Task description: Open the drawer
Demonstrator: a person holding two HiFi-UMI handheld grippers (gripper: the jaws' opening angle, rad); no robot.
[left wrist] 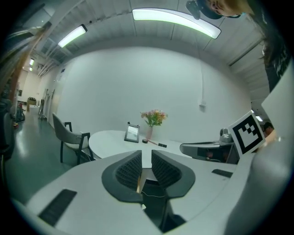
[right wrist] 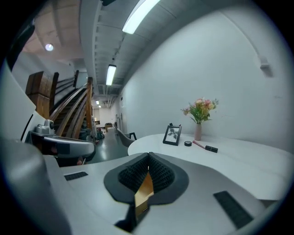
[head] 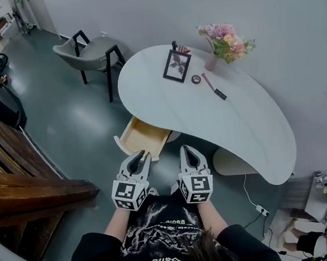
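A pale wooden drawer [head: 142, 136] stands pulled out from under the near left edge of the white curved table [head: 252, 128], and its inside looks empty. Both grippers hang side by side in front of it, apart from it. My left gripper [head: 137, 158] [left wrist: 146, 154] points at the drawer's front corner; its pads stand a narrow gap apart with nothing between them. My right gripper [head: 190, 155] [right wrist: 148, 157] sits just right of the drawer, its pads closed together on nothing. A strip of the drawer's wood [right wrist: 144, 189] shows under the right pads.
On the table stand a black picture frame [head: 177, 65], a vase of flowers [head: 224, 44], a small round tin [head: 196, 79] and a pink-and-black stick [head: 214, 87]. A grey chair [head: 91, 52] stands at the table's far left. Wooden stairs [head: 15, 174] rise at the left.
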